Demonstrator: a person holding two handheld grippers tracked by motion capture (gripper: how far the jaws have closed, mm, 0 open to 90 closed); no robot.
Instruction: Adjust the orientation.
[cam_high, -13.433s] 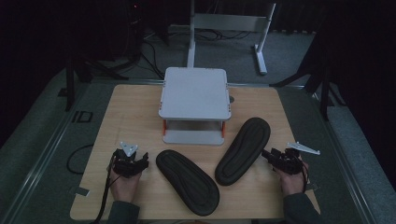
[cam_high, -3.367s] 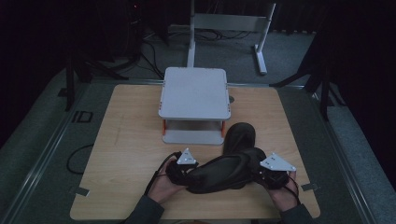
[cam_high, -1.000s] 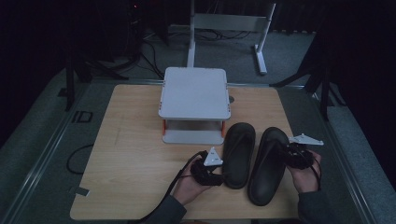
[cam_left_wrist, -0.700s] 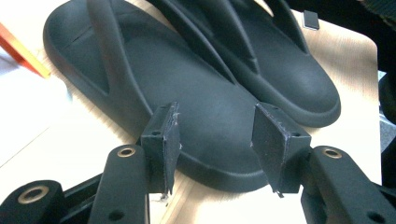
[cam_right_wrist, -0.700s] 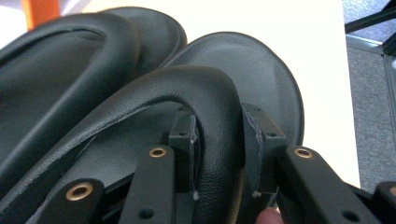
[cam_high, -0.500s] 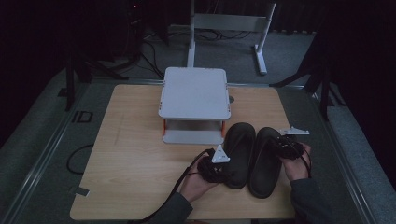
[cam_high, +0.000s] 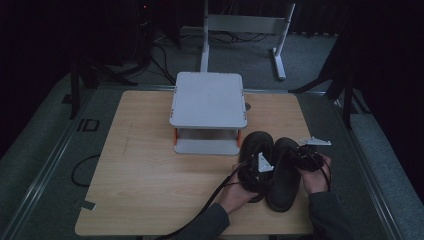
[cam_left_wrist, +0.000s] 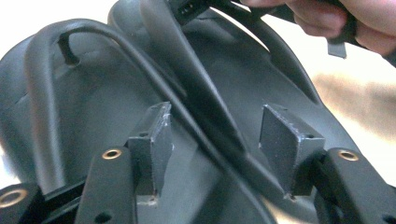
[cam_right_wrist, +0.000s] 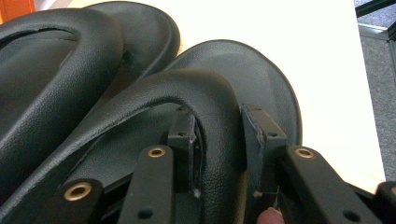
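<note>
Now the two sandals are sitting side by side at the counter's (cam_high: 145, 175) right front, closer to the stand (cam_high: 208, 100) than half a second ago, so pairing looks nearly done. Left gripper (cam_high: 255, 172) is over the left sandal (cam_high: 256, 145), fingers apart around its strap. Right gripper (cam_high: 306, 159) is pinching the right sandal's (cam_high: 282, 187) strap, wrist turned inward.

The pale wooden worktop (cam_high: 145, 185) carries a grey stand (cam_high: 208, 100) on orange legs near its far middle. Two black sandals (cam_high: 280, 175) lie side by side, touching, at the near right, just beside the stand's right corner.
</note>
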